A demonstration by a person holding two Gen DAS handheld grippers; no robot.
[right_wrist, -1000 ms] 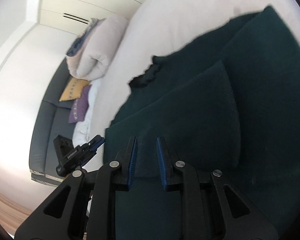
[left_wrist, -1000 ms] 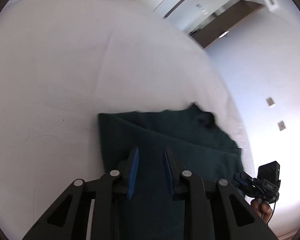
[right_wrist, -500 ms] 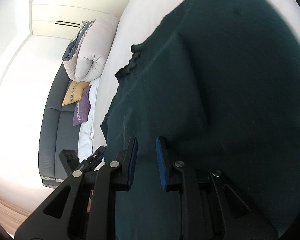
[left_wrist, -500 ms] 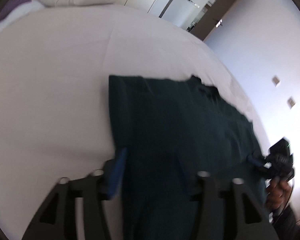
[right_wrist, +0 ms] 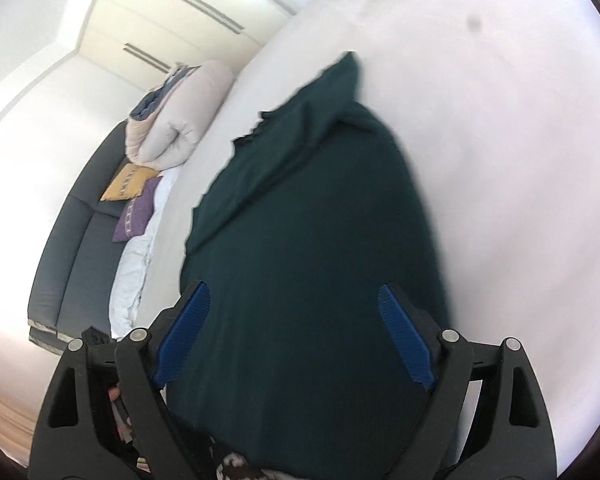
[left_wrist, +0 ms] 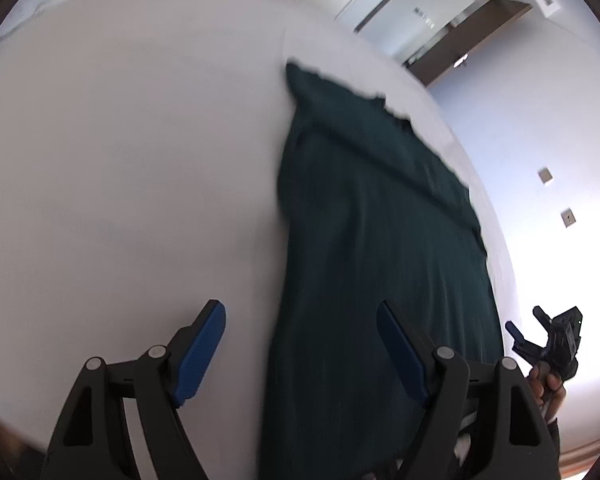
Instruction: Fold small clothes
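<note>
A dark green garment [left_wrist: 372, 248] lies spread lengthwise on the white bed [left_wrist: 132, 160], its ruffled far edge pointing away. My left gripper [left_wrist: 300, 348] is open and empty, its jaws wide apart over the garment's left edge near the bed's front. In the right wrist view the same garment [right_wrist: 312, 240] fills the middle, and my right gripper [right_wrist: 294, 332] is open and empty above its near end. The right gripper also shows in the left wrist view [left_wrist: 548, 340], at the garment's right side.
A rolled white duvet [right_wrist: 176, 120] lies at the bed's far end. A dark sofa [right_wrist: 76, 240] with a yellow cushion [right_wrist: 126, 182] and a purple cushion [right_wrist: 136, 216] stands beside the bed. White closet doors and a wall lie beyond.
Both grippers have opened wide and let go of the garment. The garment now lies flat and stretched out on the bed, and both grippers have drawn back toward its near end.
</note>
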